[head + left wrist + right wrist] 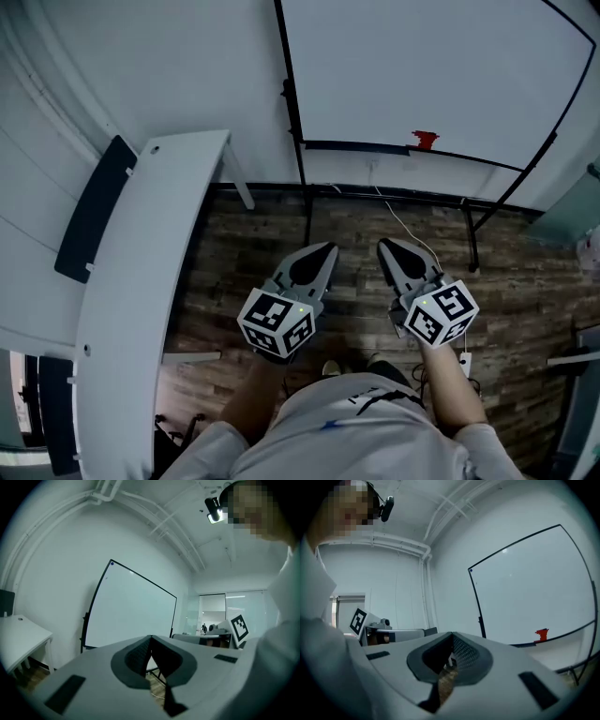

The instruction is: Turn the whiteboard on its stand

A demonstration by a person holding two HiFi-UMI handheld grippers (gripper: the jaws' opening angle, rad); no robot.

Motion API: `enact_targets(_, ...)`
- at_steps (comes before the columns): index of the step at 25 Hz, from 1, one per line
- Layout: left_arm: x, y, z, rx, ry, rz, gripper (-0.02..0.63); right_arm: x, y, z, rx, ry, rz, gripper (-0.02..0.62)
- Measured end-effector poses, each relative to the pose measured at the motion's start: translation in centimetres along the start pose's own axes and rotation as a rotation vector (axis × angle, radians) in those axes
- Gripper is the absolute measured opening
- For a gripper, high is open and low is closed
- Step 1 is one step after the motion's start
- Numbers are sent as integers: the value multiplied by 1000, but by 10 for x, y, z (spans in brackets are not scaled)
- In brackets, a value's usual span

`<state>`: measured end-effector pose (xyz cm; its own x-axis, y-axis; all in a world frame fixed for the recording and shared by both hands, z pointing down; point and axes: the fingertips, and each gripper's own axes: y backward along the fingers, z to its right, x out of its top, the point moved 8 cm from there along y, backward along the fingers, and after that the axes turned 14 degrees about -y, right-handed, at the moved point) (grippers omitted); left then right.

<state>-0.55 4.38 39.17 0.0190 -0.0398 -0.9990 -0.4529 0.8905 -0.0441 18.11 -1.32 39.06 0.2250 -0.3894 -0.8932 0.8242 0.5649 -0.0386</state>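
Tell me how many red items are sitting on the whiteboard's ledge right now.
1: a small red item on the ledge of the whiteboard, near the ledge's middle. None seems hidden in the head view.

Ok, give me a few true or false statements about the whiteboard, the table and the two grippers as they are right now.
1. The whiteboard is covered in writing. False: its surface looks blank.
2. A red object sits at the whiteboard's lower edge. True.
3. The left gripper is clamped on the whiteboard's frame. False: it is shut on nothing, held low and short of the board.
4. The white table stands on the person's left. True.
5. The right gripper has its fingers wide open. False: they are together and hold nothing.
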Motion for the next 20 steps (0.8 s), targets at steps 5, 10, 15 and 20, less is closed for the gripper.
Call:
enact_targets(5,-6,20,-38,62,1,-13,3,-11,-22,-8,7,-16,-17,12)
enact_targets(10,-11,21,-70,104,-6,-24,3,-15,-53,-6,49,-30,-39,12)
enact_targets(15,-22,-5,-104,115,-12,-44,3,-19,-97,15,81,-44,-59,12)
enact_targets(20,-24,-51,-154,129,-25,-51,3,-12,-157,49,117,-68,-66,12)
